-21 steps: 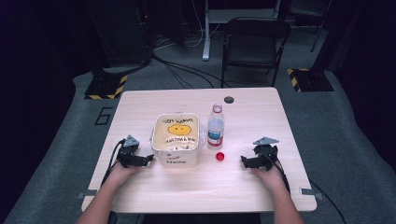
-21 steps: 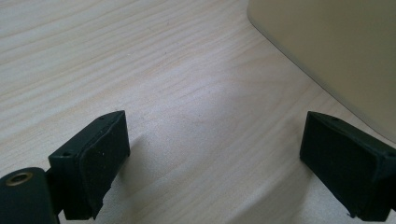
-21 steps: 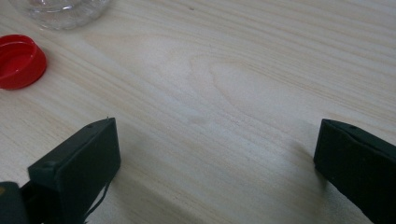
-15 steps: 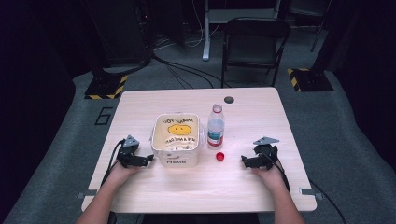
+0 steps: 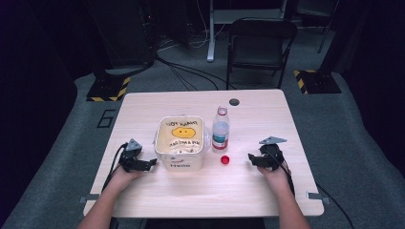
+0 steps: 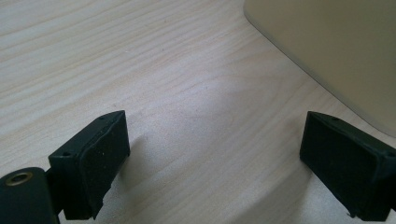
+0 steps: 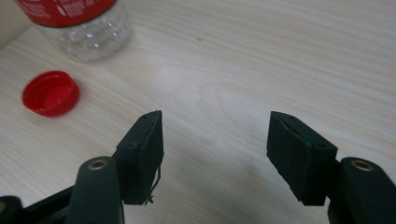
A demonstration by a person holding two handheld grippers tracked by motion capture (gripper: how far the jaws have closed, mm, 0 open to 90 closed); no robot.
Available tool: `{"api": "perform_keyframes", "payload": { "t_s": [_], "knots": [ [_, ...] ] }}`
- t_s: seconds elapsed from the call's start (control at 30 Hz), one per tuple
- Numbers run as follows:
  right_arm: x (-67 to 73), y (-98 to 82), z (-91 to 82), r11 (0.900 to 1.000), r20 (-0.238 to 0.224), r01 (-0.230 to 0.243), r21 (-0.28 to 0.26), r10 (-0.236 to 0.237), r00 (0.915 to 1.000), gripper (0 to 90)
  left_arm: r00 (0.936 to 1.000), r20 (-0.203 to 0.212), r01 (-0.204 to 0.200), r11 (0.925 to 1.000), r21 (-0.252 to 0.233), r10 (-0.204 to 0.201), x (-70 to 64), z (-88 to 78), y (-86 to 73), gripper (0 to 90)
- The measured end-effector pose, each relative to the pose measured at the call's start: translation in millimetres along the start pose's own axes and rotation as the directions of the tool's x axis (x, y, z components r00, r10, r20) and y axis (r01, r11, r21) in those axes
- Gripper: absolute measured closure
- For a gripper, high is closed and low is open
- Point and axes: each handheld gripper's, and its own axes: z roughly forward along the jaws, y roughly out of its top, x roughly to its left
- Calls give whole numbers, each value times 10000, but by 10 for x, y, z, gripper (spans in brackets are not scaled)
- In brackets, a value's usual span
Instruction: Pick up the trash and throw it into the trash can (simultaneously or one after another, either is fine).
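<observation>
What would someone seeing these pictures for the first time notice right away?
Probably the pale tub with a yellow smiley lid, mid-table, and the uncapped clear bottle standing right beside it. Its red cap lies on the wood in front of the bottle. The left gripper and right gripper rest open on either side, holding nothing.

container (image 5: 183,143) front: "Hello" | lid print: mirrored, perhaps "THANK YOU" | floor (image 5: 106,118): "6"

red cap (image 7: 50,93); red-labelled clear bottle (image 5: 220,130); cream tub (image 5: 181,142), yellow face print
</observation>
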Motion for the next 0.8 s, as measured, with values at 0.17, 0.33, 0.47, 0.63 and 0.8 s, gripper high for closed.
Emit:
{"api": "perform_keyframes", "payload": {
  "t_s": [0.17,0.33,0.47,0.63,0.8],
  "knots": [
    [66,69,-108,9991,-5,183,-380,-183,9998,341,10000,10,23,10000,-2,-23,2,7,6,81],
    [126,122,-213,9964,-111,369,-765,-378,9992,339,10000,9,21,10000,1,-21,2,7,6,81],
    [159,168,-247,9949,-256,450,-908,-475,9985,340,10000,8,20,10000,1,-20,2,7,6,82],
    [223,279,-284,9907,-376,450,-1281,-502,9980,338,10000,10,25,10000,-4,-25,3,8,6,82],
    [232,354,-271,9917,-487,330,-1244,-393,9980,333,10000,8,-34,10000,15,34,8,7,8,82]
  ]
}}
